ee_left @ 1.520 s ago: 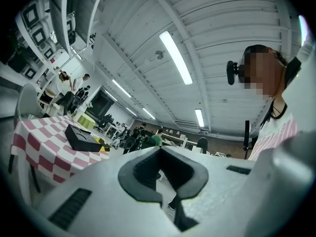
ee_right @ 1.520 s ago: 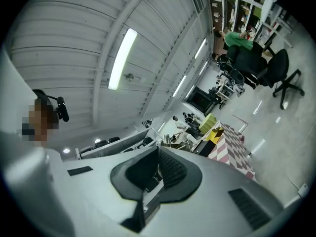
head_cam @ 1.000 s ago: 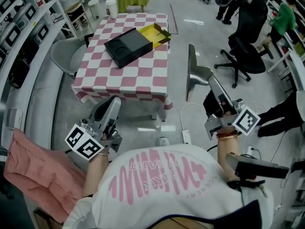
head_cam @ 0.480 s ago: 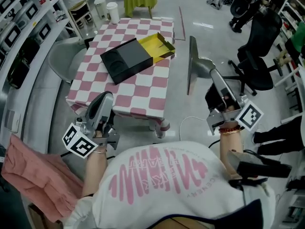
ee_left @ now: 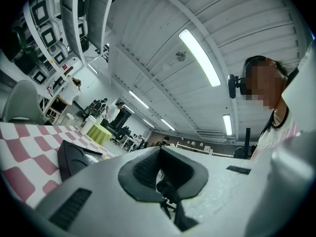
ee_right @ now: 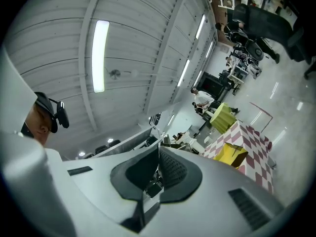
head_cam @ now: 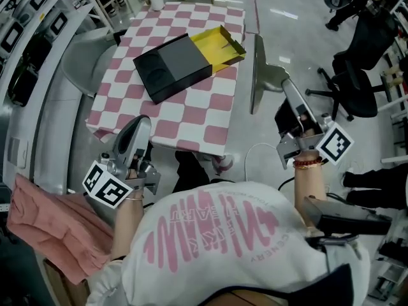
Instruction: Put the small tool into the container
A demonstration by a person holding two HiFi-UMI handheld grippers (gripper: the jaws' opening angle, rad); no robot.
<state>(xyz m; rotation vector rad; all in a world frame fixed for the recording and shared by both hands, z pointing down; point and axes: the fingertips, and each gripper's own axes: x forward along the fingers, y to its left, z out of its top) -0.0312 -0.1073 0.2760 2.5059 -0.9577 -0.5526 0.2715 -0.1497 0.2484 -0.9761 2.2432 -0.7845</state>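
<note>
Ahead, the checkered surface [head_cam: 191,116] is carrying the container [head_cam: 169,69], a black box lying mid-surface with its yellow tray [head_cam: 223,46] sticking out at the far right. The small tool is too small to pick out. The left gripper [head_cam: 141,122] is hovering by the near edge, and the right gripper [head_cam: 286,85] is hanging off the right side. Both are holding their fingers [ee_left: 140,172] pressed together, gripping nothing.
</note>
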